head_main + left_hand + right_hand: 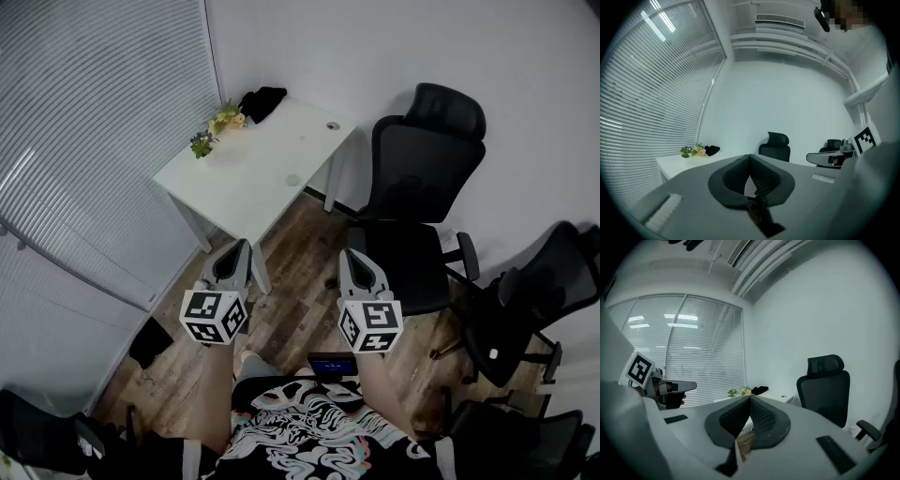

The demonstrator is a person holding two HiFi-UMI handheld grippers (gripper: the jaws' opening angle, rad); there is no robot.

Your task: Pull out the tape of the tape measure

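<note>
Left gripper [241, 246] and right gripper [346, 255]: both empty, jaws pressed together, over the wood floor [291, 309].
White desk [234, 183] with flowers [216, 127] at left; the cubes [214, 317] show square black-and-white patterns; black chair [422, 187] at right. Cannot tell where the tape measure is.

White rectangular table [248, 169] at 11 o'clock, bunch of yellow flowers [216, 127] and black bundled cloth [262, 101] at its far end, black high-backed office chair [422, 178] at 2 o'clock, second black chair [539, 291] at 4 o'clock, grey slatted blinds [84, 141] at 9 o'clock, brown wood-plank floor [300, 300]
</note>
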